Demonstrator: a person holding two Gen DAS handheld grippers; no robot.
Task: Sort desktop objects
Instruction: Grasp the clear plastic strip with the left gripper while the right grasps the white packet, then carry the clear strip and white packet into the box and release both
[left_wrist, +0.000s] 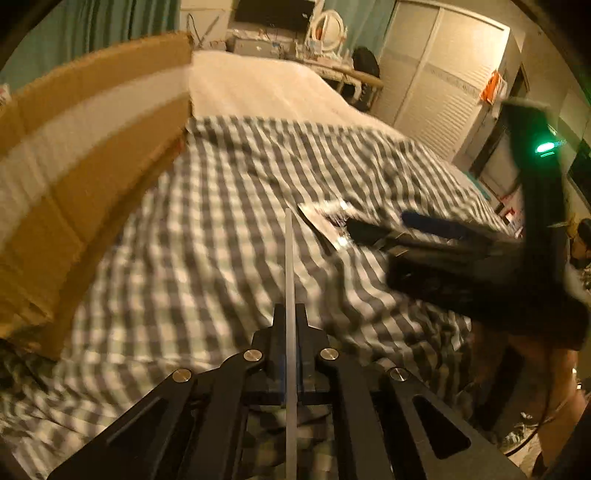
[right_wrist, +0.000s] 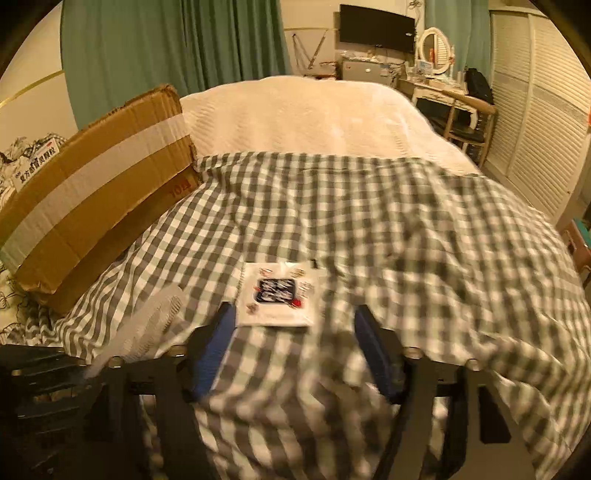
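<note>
Bed (right_wrist: 314, 110): cream cover at the far half, grey-and-white checked sheet (right_wrist: 369, 221) over the near half.
Curtains (right_wrist: 166, 48): green, full length, behind the bed.
Screen (right_wrist: 376, 27): black, mounted on the far wall.
Dresser (right_wrist: 439, 90): pale, cluttered, with an oval white-framed mirror (right_wrist: 437, 46).
Wardrobe (right_wrist: 535, 110): white louvred doors along the right wall.
Light: warm, dim.

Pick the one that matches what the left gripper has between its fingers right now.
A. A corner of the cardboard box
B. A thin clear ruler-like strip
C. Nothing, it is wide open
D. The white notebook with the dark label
B: in the left wrist view the left gripper is shut on a thin clear strip seen edge-on, while the white notebook lies on the checked blanket.
</note>
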